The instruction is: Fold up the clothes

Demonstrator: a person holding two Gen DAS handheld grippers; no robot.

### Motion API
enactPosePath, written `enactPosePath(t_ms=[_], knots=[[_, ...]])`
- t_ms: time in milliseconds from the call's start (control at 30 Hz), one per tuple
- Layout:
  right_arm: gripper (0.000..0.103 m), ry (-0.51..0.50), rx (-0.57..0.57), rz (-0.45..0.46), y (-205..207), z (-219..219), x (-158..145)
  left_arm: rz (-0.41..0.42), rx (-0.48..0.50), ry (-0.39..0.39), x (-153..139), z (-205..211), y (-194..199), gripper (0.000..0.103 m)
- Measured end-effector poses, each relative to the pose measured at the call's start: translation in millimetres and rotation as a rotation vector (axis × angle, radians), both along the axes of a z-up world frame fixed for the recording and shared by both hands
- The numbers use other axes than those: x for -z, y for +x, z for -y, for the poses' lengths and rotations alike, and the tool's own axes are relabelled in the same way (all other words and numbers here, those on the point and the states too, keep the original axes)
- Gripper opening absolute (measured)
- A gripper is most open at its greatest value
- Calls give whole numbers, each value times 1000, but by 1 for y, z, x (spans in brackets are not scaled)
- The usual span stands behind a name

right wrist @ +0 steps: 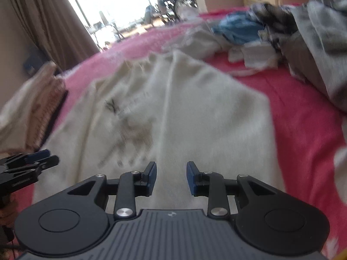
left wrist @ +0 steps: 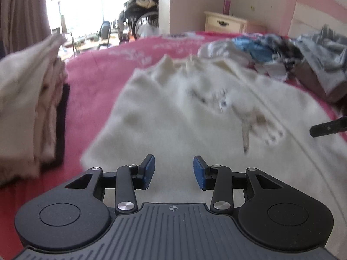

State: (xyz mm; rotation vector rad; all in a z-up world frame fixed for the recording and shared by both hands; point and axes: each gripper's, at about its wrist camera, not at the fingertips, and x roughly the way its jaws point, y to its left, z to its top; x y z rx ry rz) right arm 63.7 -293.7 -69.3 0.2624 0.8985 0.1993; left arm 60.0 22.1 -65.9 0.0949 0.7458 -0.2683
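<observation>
A cream fluffy sweater (left wrist: 190, 112) with a brown animal print lies spread flat on the pink bedspread (left wrist: 97, 75), collar toward the far side. My left gripper (left wrist: 174, 171) hovers over its near hem, blue pads apart with nothing between them. The sweater (right wrist: 184, 117) also fills the middle of the right wrist view. There my right gripper (right wrist: 171, 177) hangs above the near hem, jaws apart and empty. The left gripper (right wrist: 36, 160) shows at the left edge of that view. A black fingertip of the right gripper (left wrist: 327, 126) pokes in at the right edge of the left wrist view.
A stack of folded cream and dark clothes (left wrist: 32, 112) stands on the bed at the left. A heap of unfolded blue, grey and patterned garments (left wrist: 292, 52) lies at the far right. A cream nightstand (left wrist: 225, 22) and a pink headboard (left wrist: 314, 10) stand behind.
</observation>
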Motion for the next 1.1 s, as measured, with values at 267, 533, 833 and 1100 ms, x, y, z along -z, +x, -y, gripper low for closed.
enactPosePath(t_ms=[267, 533, 833, 1100], knots=[[42, -49, -191, 135, 74, -21, -25, 124, -28, -34, -16, 2, 78, 43], [49, -219, -404, 216, 181, -56, -17, 144, 40, 23, 5, 29, 179, 51], [50, -218, -456, 142, 291, -63, 10, 36, 84, -15, 30, 40, 246, 60], [47, -229, -511, 62, 336, -77, 37, -3, 127, -13, 44, 42, 268, 60]])
